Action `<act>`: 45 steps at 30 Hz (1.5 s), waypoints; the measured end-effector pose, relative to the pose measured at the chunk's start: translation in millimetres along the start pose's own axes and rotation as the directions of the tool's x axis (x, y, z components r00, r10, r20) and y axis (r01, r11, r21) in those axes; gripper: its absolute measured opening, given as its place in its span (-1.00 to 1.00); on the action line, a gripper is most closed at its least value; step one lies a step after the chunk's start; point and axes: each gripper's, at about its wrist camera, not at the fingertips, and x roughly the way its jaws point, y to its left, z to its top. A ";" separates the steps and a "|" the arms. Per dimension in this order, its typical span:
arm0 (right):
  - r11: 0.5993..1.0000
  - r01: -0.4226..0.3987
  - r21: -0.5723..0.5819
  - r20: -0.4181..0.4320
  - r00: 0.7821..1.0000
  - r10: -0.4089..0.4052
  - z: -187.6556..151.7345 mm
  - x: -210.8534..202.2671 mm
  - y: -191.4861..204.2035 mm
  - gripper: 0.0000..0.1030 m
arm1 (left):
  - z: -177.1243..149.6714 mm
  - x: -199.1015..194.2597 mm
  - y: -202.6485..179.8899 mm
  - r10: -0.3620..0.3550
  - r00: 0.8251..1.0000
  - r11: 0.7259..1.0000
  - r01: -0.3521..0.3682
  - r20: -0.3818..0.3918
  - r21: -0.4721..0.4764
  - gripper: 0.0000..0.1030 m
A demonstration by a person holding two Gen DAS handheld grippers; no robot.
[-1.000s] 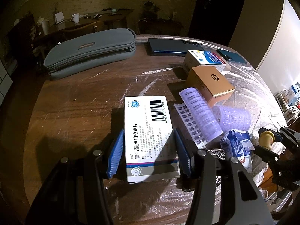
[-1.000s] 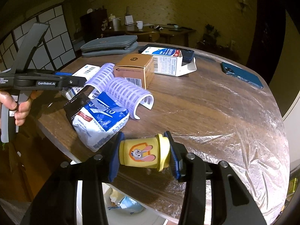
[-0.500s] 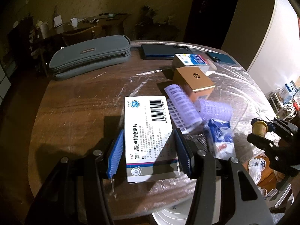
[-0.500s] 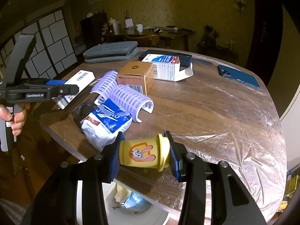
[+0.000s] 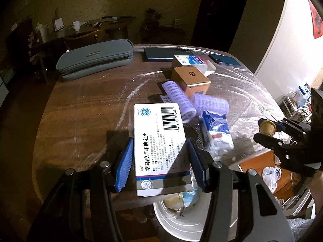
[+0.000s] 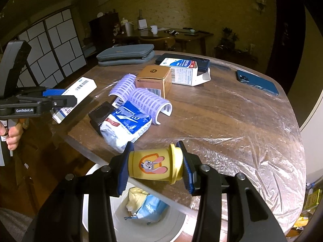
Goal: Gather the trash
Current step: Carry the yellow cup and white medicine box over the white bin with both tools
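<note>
My left gripper (image 5: 160,161) is shut on a white medicine box (image 5: 159,141) with a barcode, held above the table's near edge and partly over a white trash bin (image 5: 181,221). The box also shows in the right wrist view (image 6: 76,96). My right gripper (image 6: 155,165) is shut on a small yellow cup (image 6: 153,166) with a cartoon rabbit, held at the table edge above the trash bin (image 6: 97,211). The bin holds some crumpled trash (image 6: 145,207).
On the plastic-covered wooden table (image 6: 222,121) lie two purple hair rollers (image 6: 141,98), a blue-white packet (image 6: 127,125), a black item (image 6: 101,113), a brown carton (image 6: 153,78), an open white box (image 6: 185,70), a grey pouch (image 6: 125,54) and two phones (image 6: 258,81).
Both grippers have pulled back from the table toward its near edge. The trash bin has come into view beneath them. Both keep their hold.
</note>
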 end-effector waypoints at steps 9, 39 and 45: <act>1.000 -0.019 -0.006 -0.011 1.000 0.019 -8.6 -12.5 8.6 -0.16 | -16.5 -18.1 -12.1 -0.043 0.999 0.999 0.043 -0.009 0.027 0.04; 0.998 -0.062 -0.006 -0.094 0.994 0.061 -47.1 -24.4 32.2 -0.16 | -68.9 -18.4 -54.2 -0.128 0.985 0.984 0.140 -0.115 0.110 0.04; 0.998 -0.062 -0.004 -0.120 0.991 0.061 -55.5 -18.7 33.4 -0.16 | -78.4 -8.6 -59.6 -0.132 0.980 0.981 0.151 -0.146 0.124 0.04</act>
